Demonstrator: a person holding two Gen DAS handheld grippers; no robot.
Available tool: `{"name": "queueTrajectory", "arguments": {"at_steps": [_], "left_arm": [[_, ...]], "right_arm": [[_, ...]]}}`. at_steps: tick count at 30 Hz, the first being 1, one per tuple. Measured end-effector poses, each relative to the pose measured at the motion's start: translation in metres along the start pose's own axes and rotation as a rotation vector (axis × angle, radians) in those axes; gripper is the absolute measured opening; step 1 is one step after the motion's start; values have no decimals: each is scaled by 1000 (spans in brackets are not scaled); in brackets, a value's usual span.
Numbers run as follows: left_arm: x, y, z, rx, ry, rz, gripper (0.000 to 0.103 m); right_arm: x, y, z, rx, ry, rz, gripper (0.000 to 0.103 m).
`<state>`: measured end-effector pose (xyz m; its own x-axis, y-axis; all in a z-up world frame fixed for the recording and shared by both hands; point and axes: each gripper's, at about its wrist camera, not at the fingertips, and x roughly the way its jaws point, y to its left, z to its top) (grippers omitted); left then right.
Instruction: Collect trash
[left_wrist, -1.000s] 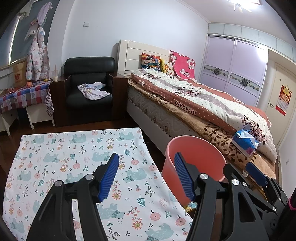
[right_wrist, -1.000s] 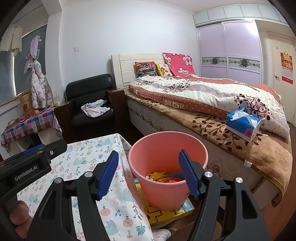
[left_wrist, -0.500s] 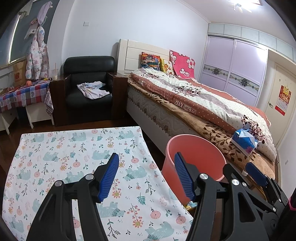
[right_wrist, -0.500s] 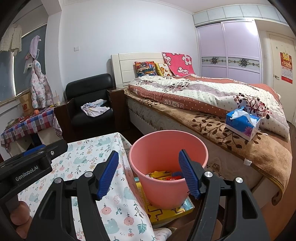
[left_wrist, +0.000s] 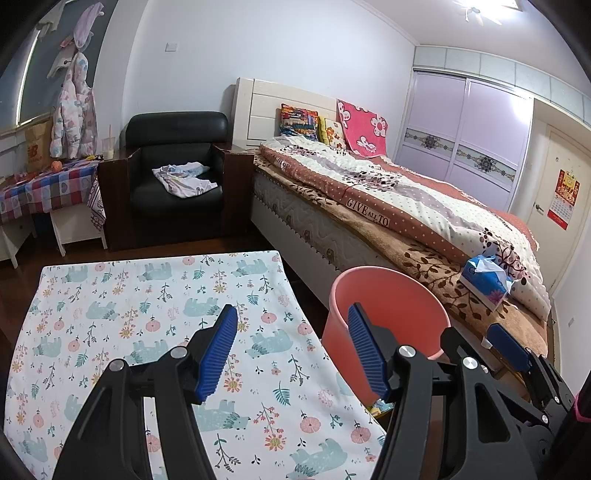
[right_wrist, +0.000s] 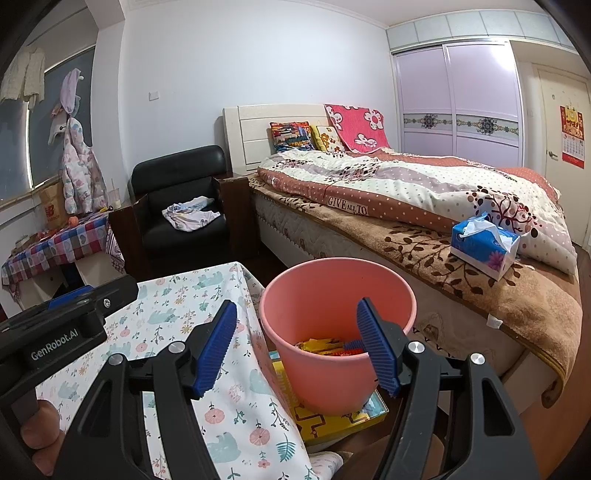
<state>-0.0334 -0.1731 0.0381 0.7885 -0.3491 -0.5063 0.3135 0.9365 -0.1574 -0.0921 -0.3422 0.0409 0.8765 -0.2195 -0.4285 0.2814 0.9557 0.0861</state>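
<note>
A pink bin (right_wrist: 334, 295) stands on the floor between the cloth-covered table (right_wrist: 177, 317) and the bed. Yellow and red wrappers (right_wrist: 325, 345) lie at its bottom. My right gripper (right_wrist: 295, 319) hovers open just before the bin's near rim, nothing between its blue pads. In the left wrist view my left gripper (left_wrist: 291, 326) is open and empty above the table's (left_wrist: 147, 295) right part, with the bin (left_wrist: 391, 306) behind its right finger. My right gripper's blue pad (left_wrist: 506, 349) shows at the lower right. The left gripper's black body (right_wrist: 66, 328) sits at the left of the right wrist view.
A yellow flat box (right_wrist: 332, 421) lies under the bin. The bed (right_wrist: 424, 221) runs along the right with a blue tissue box (right_wrist: 484, 251) on its edge. A black armchair (left_wrist: 177, 177) with a cloth stands behind the table, a checked side table (left_wrist: 48, 188) at far left.
</note>
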Motion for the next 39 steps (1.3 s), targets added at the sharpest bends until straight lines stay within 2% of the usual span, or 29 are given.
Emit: {"name": "queueTrajectory", "arguments": {"at_steps": [39], "left_arm": [[-3,0,0,1,2,-8,62]], "right_arm": [[-4,5,-5,-9,-1,0,68]]}}
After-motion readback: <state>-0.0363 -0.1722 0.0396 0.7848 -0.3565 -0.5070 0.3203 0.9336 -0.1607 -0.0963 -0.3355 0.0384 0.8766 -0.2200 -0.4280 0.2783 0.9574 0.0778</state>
